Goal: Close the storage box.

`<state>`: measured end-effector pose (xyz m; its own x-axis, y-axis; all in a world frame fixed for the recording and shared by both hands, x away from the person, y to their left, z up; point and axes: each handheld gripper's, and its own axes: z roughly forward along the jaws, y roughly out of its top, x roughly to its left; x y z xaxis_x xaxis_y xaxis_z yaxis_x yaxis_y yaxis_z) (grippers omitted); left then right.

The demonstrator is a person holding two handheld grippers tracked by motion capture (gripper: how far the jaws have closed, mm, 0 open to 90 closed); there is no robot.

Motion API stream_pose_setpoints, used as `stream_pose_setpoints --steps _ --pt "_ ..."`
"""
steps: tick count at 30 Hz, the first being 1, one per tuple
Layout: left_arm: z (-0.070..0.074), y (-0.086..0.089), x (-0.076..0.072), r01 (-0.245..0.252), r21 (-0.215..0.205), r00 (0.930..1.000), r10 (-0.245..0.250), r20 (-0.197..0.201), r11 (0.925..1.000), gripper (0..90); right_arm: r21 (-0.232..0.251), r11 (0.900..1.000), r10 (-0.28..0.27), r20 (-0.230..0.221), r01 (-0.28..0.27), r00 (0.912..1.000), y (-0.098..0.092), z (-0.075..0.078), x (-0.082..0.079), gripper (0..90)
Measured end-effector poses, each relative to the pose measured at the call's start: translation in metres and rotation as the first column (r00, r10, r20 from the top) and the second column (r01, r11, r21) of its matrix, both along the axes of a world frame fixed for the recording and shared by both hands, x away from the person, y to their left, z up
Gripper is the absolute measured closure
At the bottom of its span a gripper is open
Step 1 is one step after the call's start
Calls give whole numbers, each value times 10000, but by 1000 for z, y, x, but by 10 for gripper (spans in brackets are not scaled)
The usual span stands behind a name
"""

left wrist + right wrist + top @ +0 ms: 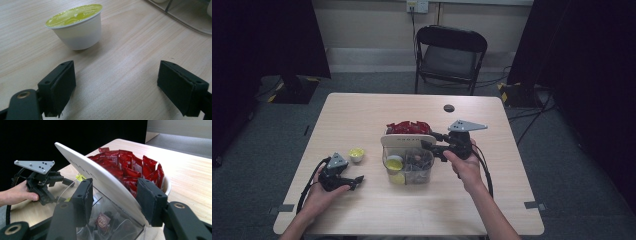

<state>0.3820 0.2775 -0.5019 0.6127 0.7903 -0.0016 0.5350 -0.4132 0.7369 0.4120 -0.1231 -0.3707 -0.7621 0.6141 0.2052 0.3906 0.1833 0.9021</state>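
A clear plastic box [408, 172] stands mid-table with its white lid [407, 139] tipped up on edge. My right gripper [428, 145] reaches in from the right and is shut on that white lid [82, 167], which runs slantwise between its jaws [116, 195]. Inside the box lie a yellow-topped capsule [394, 162] and small packets [101, 220]. My left gripper [354, 181] rests low near the table's left front, open [116, 85], with nothing between its pads. A white capsule with a yellow-green foil top [76, 25] stands just beyond it on the wood [356, 154].
Behind the box a white bowl [168, 185] is heaped with red sachets [408, 127]. A small black disc [449, 108] lies farther back on the table. A black folding chair [451, 52] stands beyond the far edge. The box's clear wall [185, 15] is near the left gripper.
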Motion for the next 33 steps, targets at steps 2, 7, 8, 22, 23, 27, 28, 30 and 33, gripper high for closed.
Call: stream_pose_setpoints --steps 2,7,8,22,23,27,28,30,33 --pt "0 0 0 -6 -11 10000 6 -5 10000 146 -11 10000 24 -20 -24 10000 0 0 -1 480" --pt "0 0 0 18 3 10000 -18 -2 10000 146 -202 9998 -40 -94 38 9999 3 -2 -3 470" --pt "0 0 0 18 3 10000 -18 -2 10000 146 -202 9998 -40 -94 38 9999 3 -2 -3 470" --pt "0 0 0 18 -1 10000 -18 -7 10000 146 -638 9978 -204 -219 190 9996 0 -7 -16 388" --pt "0 0 0 21 1 10000 -21 -4 10000 146 -687 9973 -272 -36 269 9996 -3 -9 -21 374" --pt "0 0 0 21 3 10000 -21 -6 10000 146 -624 9974 -378 -259 361 9990 -8 -15 -24 293" --pt "0 0 0 21 3 10000 -21 -6 10000 146 -624 9974 -378 -259 361 9990 -8 -15 -24 293" --pt "0 0 0 35 31 10000 -35 -6 10000 146 -709 9960 -576 -348 551 9977 -9 -19 -23 240" --pt "0 0 0 22 -2 10000 -22 -3 10000 146 -722 9961 -539 -432 507 9976 -9 -21 -23 216"
